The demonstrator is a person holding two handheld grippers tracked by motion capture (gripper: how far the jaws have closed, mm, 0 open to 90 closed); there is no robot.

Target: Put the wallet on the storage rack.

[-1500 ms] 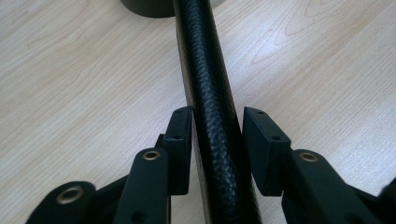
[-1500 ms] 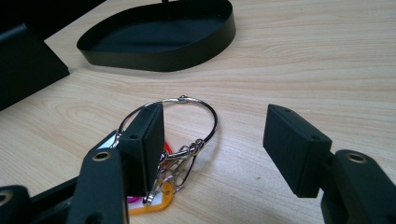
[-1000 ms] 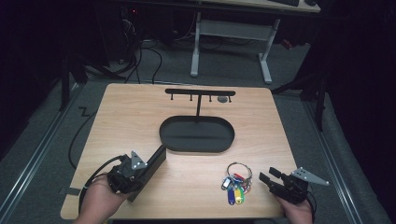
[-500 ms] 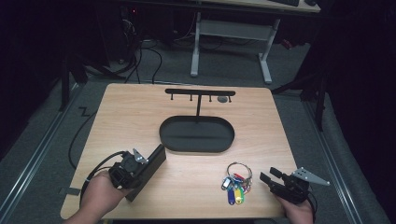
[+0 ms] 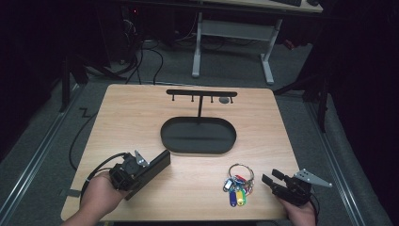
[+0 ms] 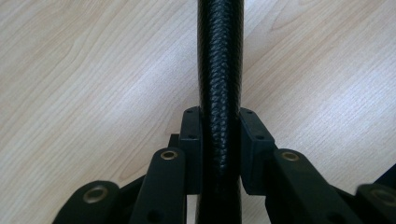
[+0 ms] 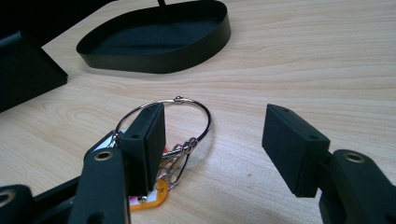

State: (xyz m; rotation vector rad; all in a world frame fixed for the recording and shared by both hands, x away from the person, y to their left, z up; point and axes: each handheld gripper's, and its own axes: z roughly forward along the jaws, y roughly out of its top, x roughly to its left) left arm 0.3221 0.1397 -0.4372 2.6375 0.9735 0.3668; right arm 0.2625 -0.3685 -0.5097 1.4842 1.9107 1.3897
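A black textured wallet-like case (image 5: 153, 165) lies slanted at the table's front left, and my left gripper (image 5: 135, 173) is shut on its near end. In the left gripper view the case (image 6: 219, 56) runs straight up between the jaws of the left gripper (image 6: 219, 135). A metal key ring (image 5: 241, 170) with coloured tags (image 5: 237, 192) lies at the front right. My right gripper (image 5: 270, 177) stands open just right of it, on the table. In the right gripper view the key ring (image 7: 178, 99) lies behind the left jaw of the right gripper (image 7: 215, 140), with bare wood between the jaws.
A black oval tray (image 5: 163, 136) sits mid-table with a thin post rising to a hook bar (image 5: 201, 92). Its wall (image 7: 187, 60) shows beyond the keys. Bare wood (image 5: 127, 117) lies to its left. Desk legs and cables stand past the far edge.
The left hand has shifted very slightly with the case still held. The right gripper and the keys have not moved.
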